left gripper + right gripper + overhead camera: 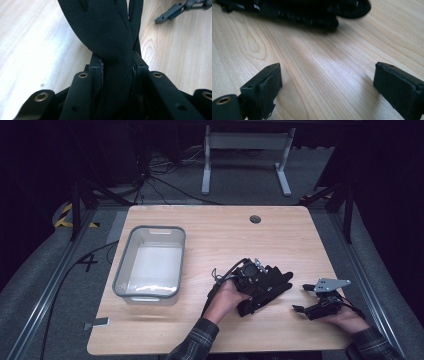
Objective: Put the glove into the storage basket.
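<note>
Black stretchy fabric glove (pixel 107 32) pinched at its cuff by left tongs (pixel 265 287), at five o'clock on pale wooden desk (pixel 225 235), seemingly for lifting toward grey-rimmed clear plastic bin (pixel 150 262) at nine o'clock; right tongs (pixel 302 298) apart, empty, waiting nearby.

Your left gripper (pixel 270 287) is black, and the glove (pixel 107 32) in its jaws is plain black fabric. Your right gripper (pixel 305 298) is black too, with a grey plate on top. Your sleeves (pixel 200 340) carry a dark plaid pattern. The table (pixel 220 235) is pale wood with visible grain. The bin (pixel 150 262) is translucent white with a grey rim (floor tape (pixel 64 216) beyond: yellow-and-black stripes).
</note>
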Demonstrator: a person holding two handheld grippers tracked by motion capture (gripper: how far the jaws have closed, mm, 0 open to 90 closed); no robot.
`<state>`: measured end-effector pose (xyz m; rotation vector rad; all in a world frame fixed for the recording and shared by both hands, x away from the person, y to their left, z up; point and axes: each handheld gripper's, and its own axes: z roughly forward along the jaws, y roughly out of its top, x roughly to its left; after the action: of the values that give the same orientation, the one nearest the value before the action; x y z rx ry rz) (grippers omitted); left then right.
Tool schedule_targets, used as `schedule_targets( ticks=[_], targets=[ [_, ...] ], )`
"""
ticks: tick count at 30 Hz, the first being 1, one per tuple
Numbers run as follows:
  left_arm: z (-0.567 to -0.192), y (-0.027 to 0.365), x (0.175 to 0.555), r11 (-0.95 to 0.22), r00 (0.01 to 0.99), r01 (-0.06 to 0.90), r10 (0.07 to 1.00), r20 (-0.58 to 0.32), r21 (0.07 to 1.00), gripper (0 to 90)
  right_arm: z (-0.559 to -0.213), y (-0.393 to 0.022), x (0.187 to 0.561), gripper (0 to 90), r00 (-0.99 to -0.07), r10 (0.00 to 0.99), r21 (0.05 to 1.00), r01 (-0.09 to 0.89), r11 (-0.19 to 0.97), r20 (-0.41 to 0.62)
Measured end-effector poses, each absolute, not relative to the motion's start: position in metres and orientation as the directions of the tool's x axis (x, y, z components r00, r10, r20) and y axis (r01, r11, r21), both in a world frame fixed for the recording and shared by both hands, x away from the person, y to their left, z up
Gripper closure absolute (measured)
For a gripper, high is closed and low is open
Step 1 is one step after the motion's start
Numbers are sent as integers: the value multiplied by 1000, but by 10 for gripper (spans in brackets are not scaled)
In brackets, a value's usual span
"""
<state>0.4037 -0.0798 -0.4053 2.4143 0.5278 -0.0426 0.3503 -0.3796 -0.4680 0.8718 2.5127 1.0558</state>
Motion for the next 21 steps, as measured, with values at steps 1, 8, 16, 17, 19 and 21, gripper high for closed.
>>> schedule_targets(
  ticks=[1, 8, 16, 17, 19, 21],
  targets=[
    [-402, -77, 405, -700, 918, 382, 363, -160, 603, 701, -468, -380, 350, 89, -779, 626, 719, 423, 551, -22],
    [-380, -59, 409, -678, 906, 397, 396, -147, 618, 700, -468, -380, 351, 88, -784, 621, 719, 417, 556, -26],
    [-363, -38, 413, -664, 894, 412, 427, -136, 624, 700, -468, -380, 351, 88, -789, 614, 719, 413, 559, -24],
    [-360, -34, 414, -660, 892, 415, 432, -136, 626, 699, -468, -380, 352, 88, -789, 613, 719, 413, 559, -24],
    [-356, -29, 414, -653, 888, 420, 440, -135, 630, 699, -468, -380, 352, 88, -789, 613, 719, 413, 559, -24],
    [-350, -20, 415, -643, 880, 428, 456, -132, 635, 699, -468, -380, 352, 89, -789, 613, 719, 413, 559, -24]
  ],
)
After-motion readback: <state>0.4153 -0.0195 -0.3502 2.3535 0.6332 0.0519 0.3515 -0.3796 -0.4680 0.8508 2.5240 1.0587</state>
